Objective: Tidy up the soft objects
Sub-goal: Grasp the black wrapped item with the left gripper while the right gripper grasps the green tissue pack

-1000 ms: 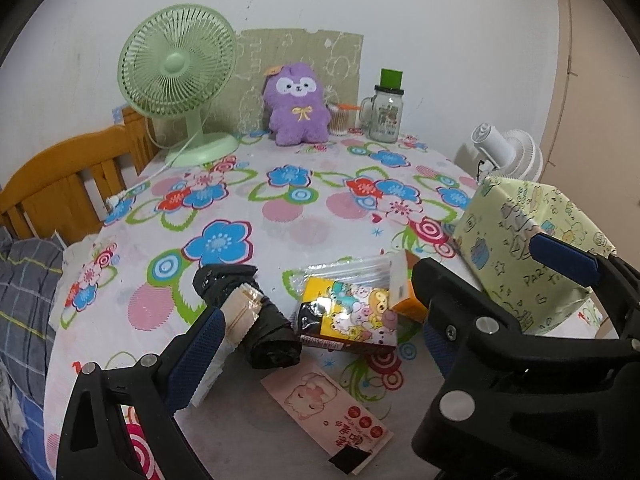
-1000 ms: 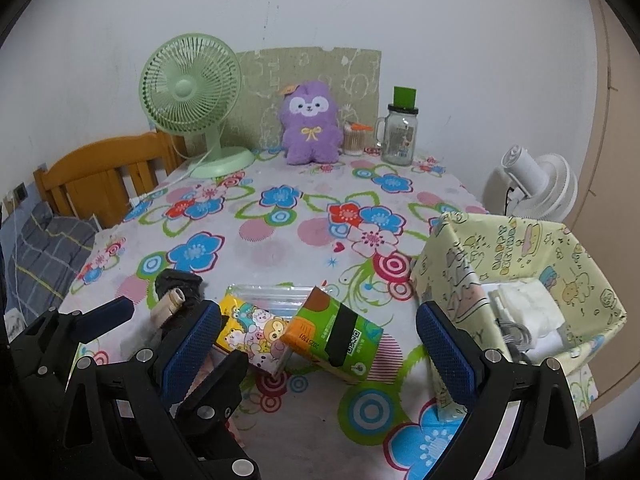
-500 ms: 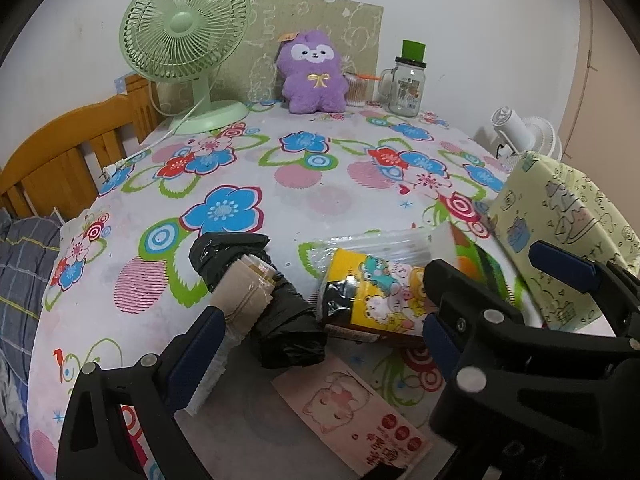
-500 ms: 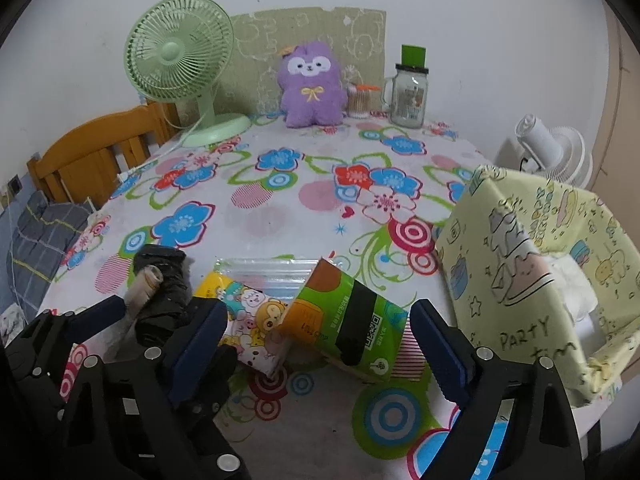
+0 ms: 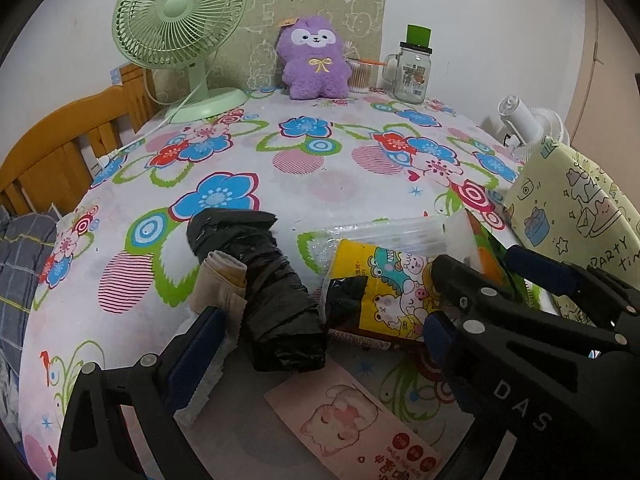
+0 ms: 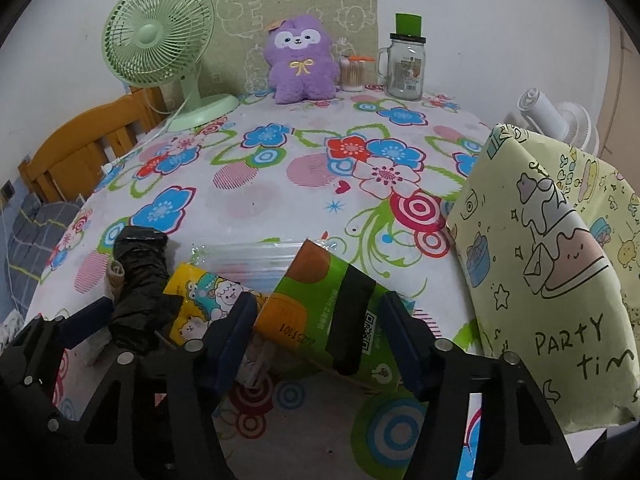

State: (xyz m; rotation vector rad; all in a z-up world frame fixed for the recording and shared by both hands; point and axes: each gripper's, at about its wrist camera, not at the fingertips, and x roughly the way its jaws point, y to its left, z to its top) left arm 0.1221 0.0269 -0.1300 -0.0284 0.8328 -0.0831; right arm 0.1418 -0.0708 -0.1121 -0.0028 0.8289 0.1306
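Observation:
A green and orange tissue pack (image 6: 320, 304) lies tilted on a yellow cartoon tissue pack (image 6: 200, 300) at the table's near edge. My right gripper (image 6: 320, 332) has closed in around the green pack, its blue pads at both sides; contact is unclear. My left gripper (image 5: 320, 344) is open around a roll of black bags (image 5: 276, 300), with the yellow pack (image 5: 384, 288) to its right. A pale yellow "PARTY" bag (image 6: 548, 280) stands on the right.
A pink packet (image 5: 356, 428) lies near the front edge. A clear plastic sleeve (image 6: 248, 260) lies behind the packs. A green fan (image 6: 160, 44), purple plush (image 6: 300, 64), jar (image 6: 404, 68) and cotton-swab box (image 6: 352, 72) stand at the back. A wooden headboard (image 6: 88, 140) is left.
Both grippers have moved forward and down toward the pile. The right gripper's fingers have narrowed from wide open to beside the green pack. The left gripper stays open.

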